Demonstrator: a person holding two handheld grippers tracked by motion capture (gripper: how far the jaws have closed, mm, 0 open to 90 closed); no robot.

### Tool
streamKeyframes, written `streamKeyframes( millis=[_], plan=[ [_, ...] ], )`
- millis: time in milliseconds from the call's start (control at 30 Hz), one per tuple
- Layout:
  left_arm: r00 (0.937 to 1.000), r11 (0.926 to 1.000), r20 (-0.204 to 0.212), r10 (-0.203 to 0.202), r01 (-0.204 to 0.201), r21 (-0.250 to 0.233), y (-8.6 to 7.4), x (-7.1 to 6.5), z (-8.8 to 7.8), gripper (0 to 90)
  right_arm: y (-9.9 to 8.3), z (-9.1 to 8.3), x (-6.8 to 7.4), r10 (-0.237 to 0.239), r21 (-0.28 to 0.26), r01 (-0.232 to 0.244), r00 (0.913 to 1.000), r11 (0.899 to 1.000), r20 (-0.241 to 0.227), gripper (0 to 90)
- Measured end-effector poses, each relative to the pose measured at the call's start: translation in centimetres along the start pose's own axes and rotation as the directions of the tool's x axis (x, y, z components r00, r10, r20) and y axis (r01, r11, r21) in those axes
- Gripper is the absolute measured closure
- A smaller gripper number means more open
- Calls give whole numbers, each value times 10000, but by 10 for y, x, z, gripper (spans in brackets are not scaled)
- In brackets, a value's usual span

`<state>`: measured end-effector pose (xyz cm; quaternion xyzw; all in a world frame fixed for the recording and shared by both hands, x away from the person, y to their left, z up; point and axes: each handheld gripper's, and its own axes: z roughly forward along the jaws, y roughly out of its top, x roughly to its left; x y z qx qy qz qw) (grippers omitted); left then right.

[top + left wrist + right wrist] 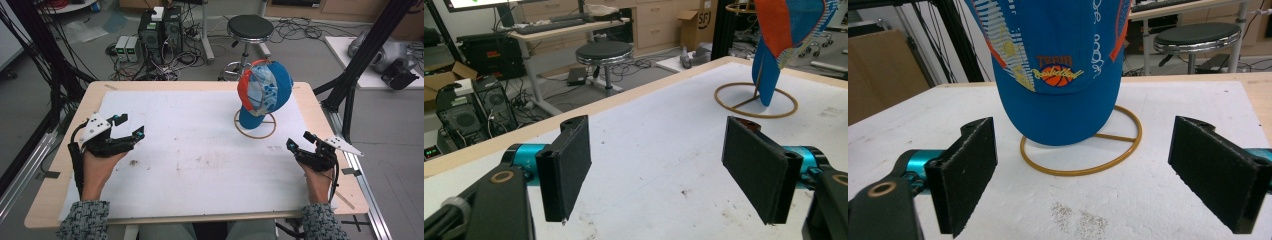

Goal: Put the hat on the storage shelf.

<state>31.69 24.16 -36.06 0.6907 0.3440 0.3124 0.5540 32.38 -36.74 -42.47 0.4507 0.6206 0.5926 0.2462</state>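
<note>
Resting low, both grippers [127, 126] [299, 141] agape

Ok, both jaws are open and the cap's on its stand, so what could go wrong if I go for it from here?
The cap hangs on a thin wire stand; a sideways pull may tip it over. The right gripper faces the brim, so its jaws might catch the ring as well. The left gripper sits far across the table, so its reach could drag the stand.

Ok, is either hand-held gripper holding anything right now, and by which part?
Nothing is held. The left hand-held gripper and the right hand-held gripper both stand open over the table, apart from the cap on its stand.
</note>
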Motion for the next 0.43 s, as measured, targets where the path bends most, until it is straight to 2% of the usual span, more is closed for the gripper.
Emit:
streamKeyframes(
  millis=[433],
  plan=[
    [10000, 9999, -59, -32, 33, 129, -5, 1, 0, 271, 0, 1, 0, -45, -6, 45, 10000, 10000, 1, 114]
  ],
)
